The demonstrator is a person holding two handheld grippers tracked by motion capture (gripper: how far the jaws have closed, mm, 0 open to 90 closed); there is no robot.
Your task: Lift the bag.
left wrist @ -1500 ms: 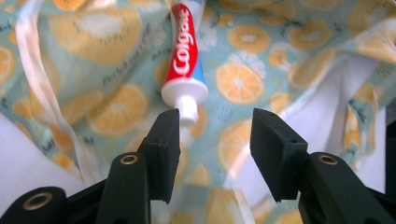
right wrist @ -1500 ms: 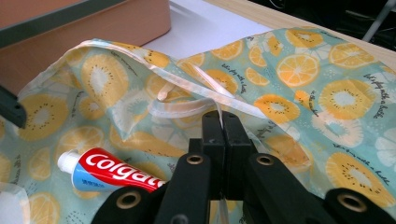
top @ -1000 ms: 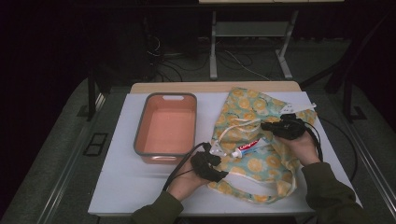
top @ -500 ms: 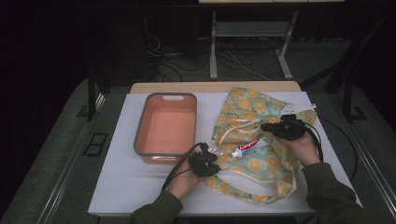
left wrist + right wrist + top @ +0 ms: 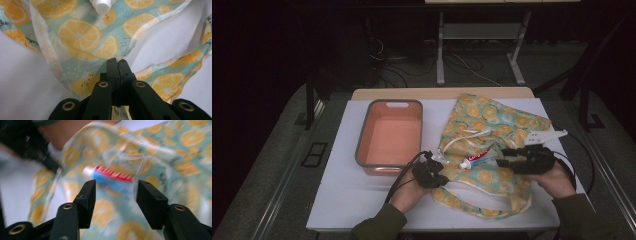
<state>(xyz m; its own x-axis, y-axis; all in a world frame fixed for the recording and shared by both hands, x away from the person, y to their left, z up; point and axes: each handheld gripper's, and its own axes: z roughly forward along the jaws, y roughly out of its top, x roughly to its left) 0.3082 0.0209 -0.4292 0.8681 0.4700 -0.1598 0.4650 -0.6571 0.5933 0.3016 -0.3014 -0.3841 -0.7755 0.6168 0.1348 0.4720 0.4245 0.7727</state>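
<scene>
A lemon-print cloth bag (image 5: 492, 125) lies flat on the white table, right of centre. On it rests a toothpaste tube (image 5: 479, 159) with its white cap pointing left. My left gripper (image 5: 441, 169) is shut on the bag's near left edge, and cloth (image 5: 80, 35) bunches around its closed jaws (image 5: 117, 61). The tube's cap (image 5: 102, 6) lies just beyond them. My right gripper (image 5: 503, 161) sits just right of the tube. Its jaws (image 5: 116, 187) have just been opening and hold nothing. The tube (image 5: 112, 176) lies past them on the bag.
A salmon tub with a grey rim (image 5: 362, 145) stands left of the bag, close to my left hand. A white drawstring (image 5: 467, 137) loops over the bag. Bare table (image 5: 357, 200) stretches along the near left. The floor beyond is dark, with cables and a table frame.
My right gripper has opened and drawn back from the tube, toward the near edge. The left gripper has closed on the bag's edge and stayed in place.
</scene>
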